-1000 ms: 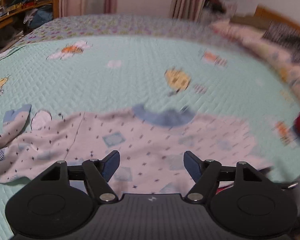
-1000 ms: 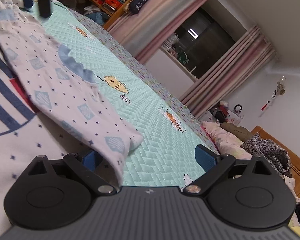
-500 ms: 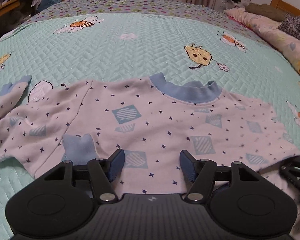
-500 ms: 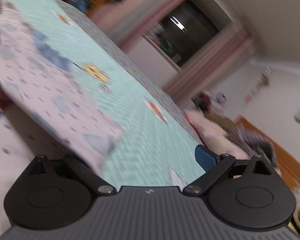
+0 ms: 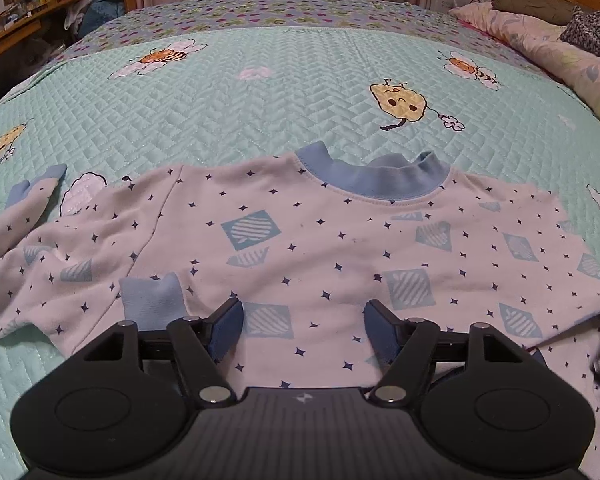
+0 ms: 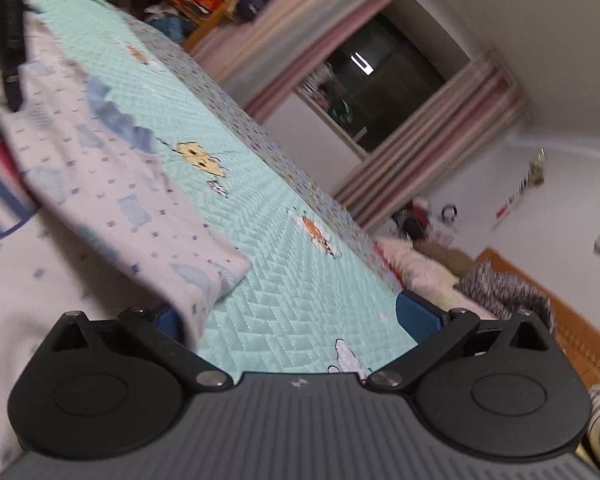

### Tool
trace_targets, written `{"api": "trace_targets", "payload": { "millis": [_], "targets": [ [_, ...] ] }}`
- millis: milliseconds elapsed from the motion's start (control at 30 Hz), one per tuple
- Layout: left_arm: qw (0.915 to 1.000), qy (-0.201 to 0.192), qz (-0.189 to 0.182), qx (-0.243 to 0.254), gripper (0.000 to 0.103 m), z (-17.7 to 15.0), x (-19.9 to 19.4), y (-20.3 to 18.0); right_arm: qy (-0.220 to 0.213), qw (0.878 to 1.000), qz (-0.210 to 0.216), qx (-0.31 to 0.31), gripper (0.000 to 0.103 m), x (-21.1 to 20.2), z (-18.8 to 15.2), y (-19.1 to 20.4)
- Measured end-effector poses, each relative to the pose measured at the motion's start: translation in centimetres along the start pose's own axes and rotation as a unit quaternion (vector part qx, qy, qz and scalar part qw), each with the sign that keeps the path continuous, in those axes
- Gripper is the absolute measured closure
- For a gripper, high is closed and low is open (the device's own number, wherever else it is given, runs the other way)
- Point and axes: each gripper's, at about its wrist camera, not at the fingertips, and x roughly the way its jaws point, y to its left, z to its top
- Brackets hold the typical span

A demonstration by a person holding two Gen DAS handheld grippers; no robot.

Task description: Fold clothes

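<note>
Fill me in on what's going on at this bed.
A person is folding clothes with a handheld gripper in each hand. A white pyjama top with a blue collar lies spread on the mint quilted bedspread, one blue cuff already turned in over it. The left gripper hovers at the near hem, its jaws opening, pinching nothing. The right gripper sits at the top's corner with jaws wide apart, a fold of fabric draped over one finger, not clamped.

each claw point(image 5: 304, 330) is black with ribbed grey housing, silver screws, blue pads point(image 6: 418, 316).
</note>
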Motion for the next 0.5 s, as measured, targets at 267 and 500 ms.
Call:
{"api": "trace_targets", "payload": {
  "millis": [267,500],
  "targets": [
    [0.9998,-0.011,0.011,0.011,0.031,-0.3,-1.0,-0.1,0.018,0.991,0.07,0.11,0.0,-4.7,-1.7,-5.1],
    [0.9966,-0.079,-0.019,-0.013,0.031,-2.1,-6.4,0.4,0.02,0.822,0.281,0.495,0.001,-1.3,-1.4,-12.7]
  ]
}}
